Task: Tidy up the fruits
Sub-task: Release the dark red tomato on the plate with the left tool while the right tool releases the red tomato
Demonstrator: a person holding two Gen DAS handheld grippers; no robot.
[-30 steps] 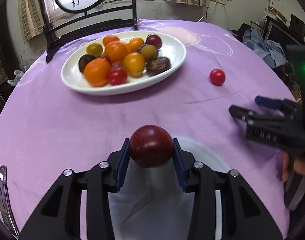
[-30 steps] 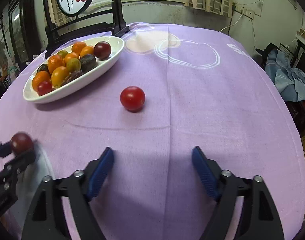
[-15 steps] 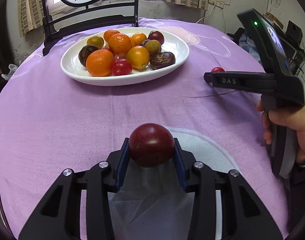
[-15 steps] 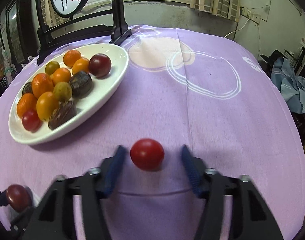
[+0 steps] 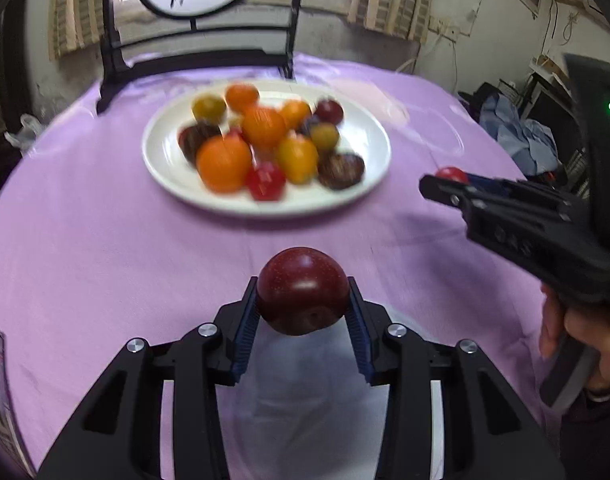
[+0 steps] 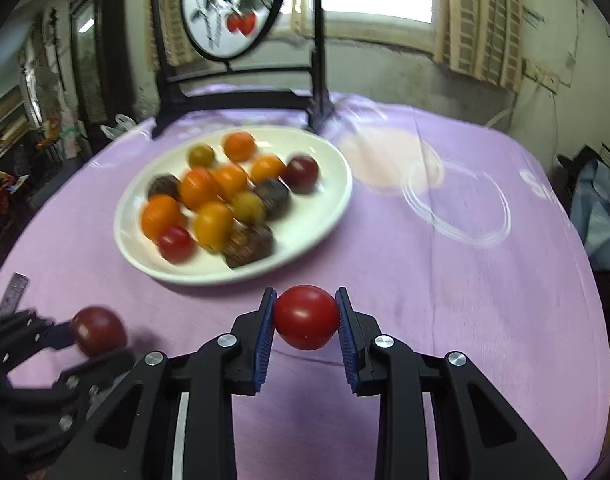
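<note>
Blue-padded left gripper [image 5: 303, 312]: clamped on a dark maroon round plum [image 5: 303, 290], pads pressing both flanks, fruit held clear of the cloth.
Right gripper [image 6: 305, 322]: its blue ribbed jaws have just been closing and now pinch a glossy red cherry tomato [image 6: 305, 316] between them; a second ago they stood wide with nothing inside.
What changed: the tomato, which lay alone on the cloth, is now lifted off it; from the left wrist view it peeks over the right gripper's tip.
Meaning: both loose fruits are in hand, so I judge only carrying and dropping remain.
Lilac tablecloth [image 6: 425, 280]: no stray fruit visible on it now.
White oval ceramic plate [image 6: 329, 208]: beyond both grippers, heaped with orange, yellow, red and dark fruits; it looks nearer and more central than before.
Black wooden screen stand [image 6: 241, 96]: at the far table edge, behind the plate.
</note>
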